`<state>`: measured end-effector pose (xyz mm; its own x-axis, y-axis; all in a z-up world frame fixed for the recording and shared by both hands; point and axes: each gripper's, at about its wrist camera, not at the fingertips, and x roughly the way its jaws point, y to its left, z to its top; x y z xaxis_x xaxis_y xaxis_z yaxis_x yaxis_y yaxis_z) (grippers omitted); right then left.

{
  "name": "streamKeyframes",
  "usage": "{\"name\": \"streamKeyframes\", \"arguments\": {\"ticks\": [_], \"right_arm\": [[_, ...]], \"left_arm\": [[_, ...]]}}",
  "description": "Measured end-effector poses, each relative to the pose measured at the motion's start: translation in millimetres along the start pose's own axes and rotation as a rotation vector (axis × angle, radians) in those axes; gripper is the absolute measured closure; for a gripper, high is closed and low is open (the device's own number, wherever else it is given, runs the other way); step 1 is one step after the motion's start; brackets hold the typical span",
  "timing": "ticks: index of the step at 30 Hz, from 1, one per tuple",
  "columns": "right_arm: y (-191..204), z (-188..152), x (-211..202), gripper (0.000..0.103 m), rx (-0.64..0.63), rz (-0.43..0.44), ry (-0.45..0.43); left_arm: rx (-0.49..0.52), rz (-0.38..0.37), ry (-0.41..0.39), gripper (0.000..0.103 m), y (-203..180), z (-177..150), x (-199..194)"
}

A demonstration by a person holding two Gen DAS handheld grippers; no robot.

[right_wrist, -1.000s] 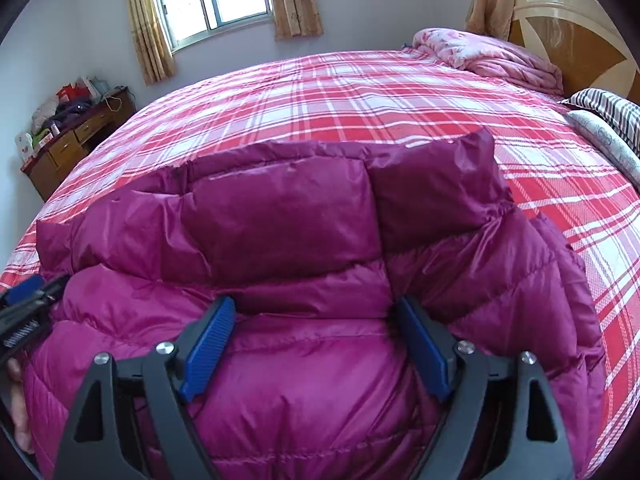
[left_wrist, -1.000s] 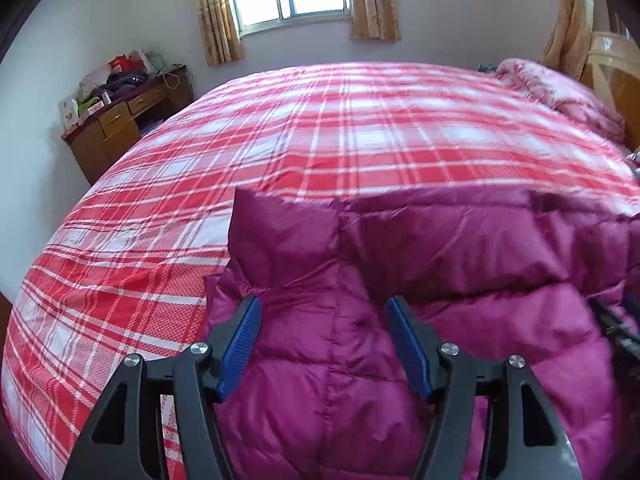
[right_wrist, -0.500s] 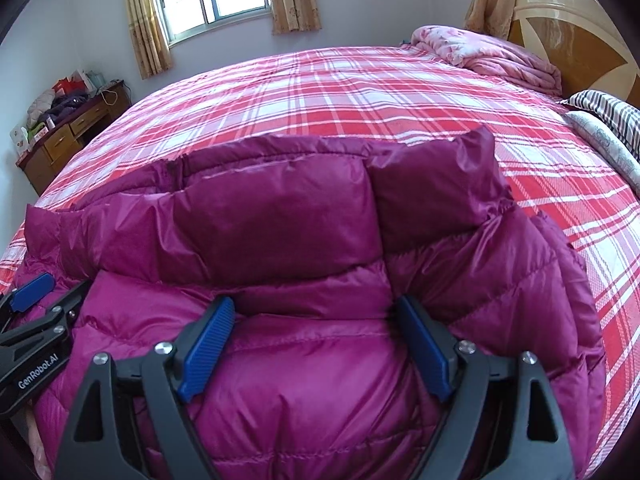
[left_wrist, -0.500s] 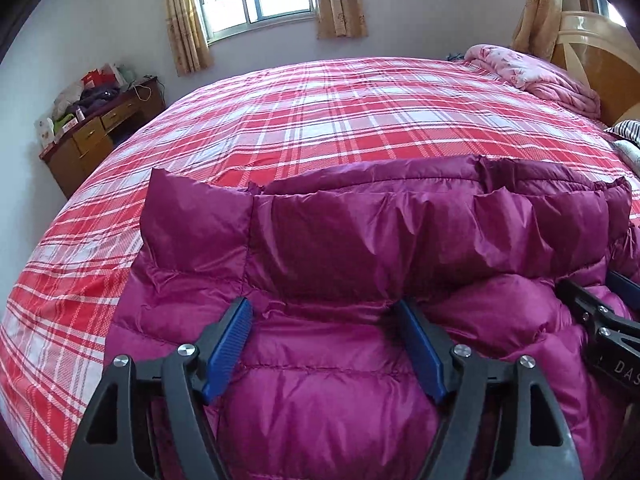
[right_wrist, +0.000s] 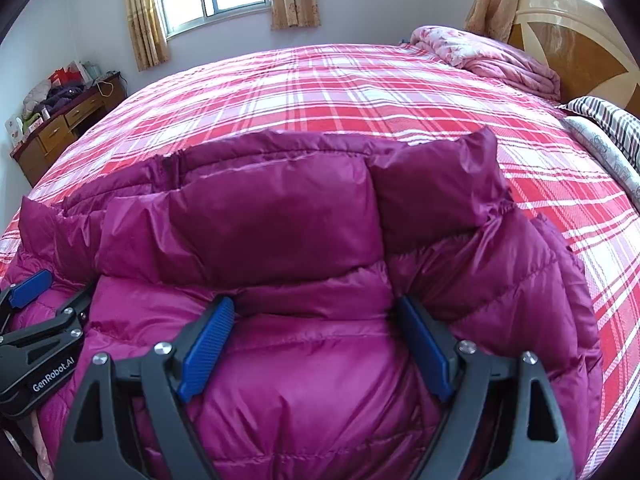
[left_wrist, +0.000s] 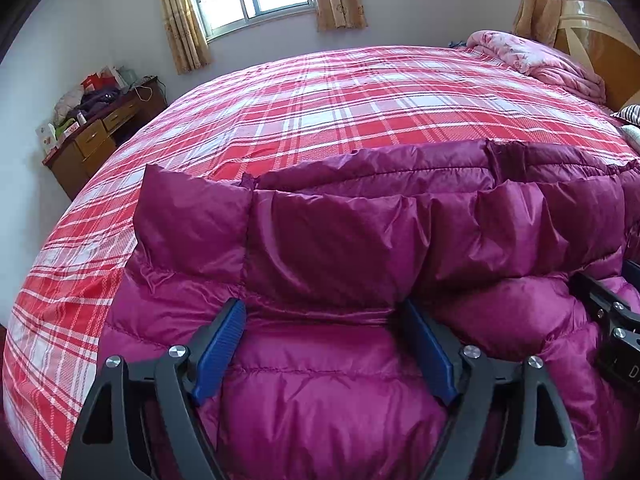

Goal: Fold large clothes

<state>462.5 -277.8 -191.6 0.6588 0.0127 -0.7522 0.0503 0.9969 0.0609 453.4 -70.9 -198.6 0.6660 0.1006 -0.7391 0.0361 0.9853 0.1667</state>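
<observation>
A magenta puffer jacket (left_wrist: 340, 240) lies on the red plaid bed cover (left_wrist: 340, 100), its padded top edge folded toward me. My left gripper (left_wrist: 322, 306) sits low over the jacket's left half. Its jaws are opening, and puffy fabric bulges between the blue pads without being pinched. My right gripper (right_wrist: 315, 301) stands wide open over the right half of the jacket (right_wrist: 280, 220), fabric swelling up between its fingers too. Each gripper shows in the other's view: the right gripper (left_wrist: 608, 320) at the right edge, the left gripper (right_wrist: 36, 320) at the left edge.
The plaid bed cover (right_wrist: 320, 100) stretches far beyond the jacket. A bunched pink quilt (right_wrist: 488, 56) lies by the wooden headboard (right_wrist: 572, 52), with a striped pillow (right_wrist: 608, 128) at the right. A cluttered wooden dresser (left_wrist: 100, 136) stands against the left wall under the window.
My left gripper has swung right and sunk onto the jacket, and its jaws have spread wider. It has come into the right wrist view. The right gripper has stayed put.
</observation>
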Motion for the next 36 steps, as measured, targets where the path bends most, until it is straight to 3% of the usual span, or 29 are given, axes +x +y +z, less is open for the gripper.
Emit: {"name": "streamKeyframes", "arguments": {"ticks": [25, 32, 36], "right_arm": [[3, 0, 1, 0.016, -0.017, -0.027, 0.003], [3, -19, -52, 0.016, 0.018, 0.016, -0.092], [22, -39, -64, 0.013, -0.047, 0.042, -0.115]], "left_arm": [[0.004, 0.009, -0.005, 0.02, -1, 1, 3], [-0.006, -0.002, -0.005, 0.02, 1, 2, 4], [-0.008, -0.003, -0.008, 0.02, 2, 1, 3]]}}
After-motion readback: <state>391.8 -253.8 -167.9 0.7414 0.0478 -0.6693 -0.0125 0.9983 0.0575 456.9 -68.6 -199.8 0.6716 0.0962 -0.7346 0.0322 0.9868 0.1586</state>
